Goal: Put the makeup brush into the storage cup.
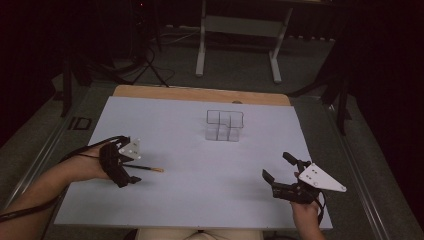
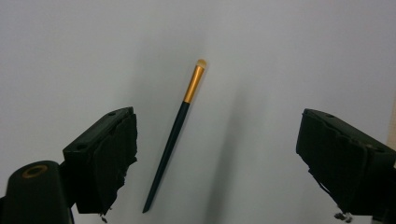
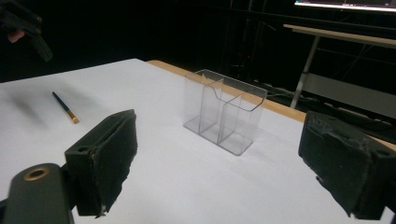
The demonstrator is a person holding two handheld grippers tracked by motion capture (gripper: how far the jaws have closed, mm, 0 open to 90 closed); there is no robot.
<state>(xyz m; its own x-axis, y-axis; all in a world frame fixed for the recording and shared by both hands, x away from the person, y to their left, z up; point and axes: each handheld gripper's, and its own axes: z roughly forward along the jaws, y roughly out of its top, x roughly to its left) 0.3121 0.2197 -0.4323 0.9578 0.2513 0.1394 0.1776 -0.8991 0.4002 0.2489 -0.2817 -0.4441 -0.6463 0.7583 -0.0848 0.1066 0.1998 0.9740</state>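
Both my grippers spread, nothing held.
At left, my left gripper (image 2: 219, 163) hovers over the brush (image 2: 176, 130) lying flat on the sheet; closing off-centre could roll the thin handle away. Organizer (image 1: 225, 125) stands far-centre; right gripper (image 1: 280, 172) waits near right.

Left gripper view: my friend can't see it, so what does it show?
A thin dark brush with a gold band and pale tip lies on a white table. The left gripper is above it, its two black jaws wide apart, one on each side.
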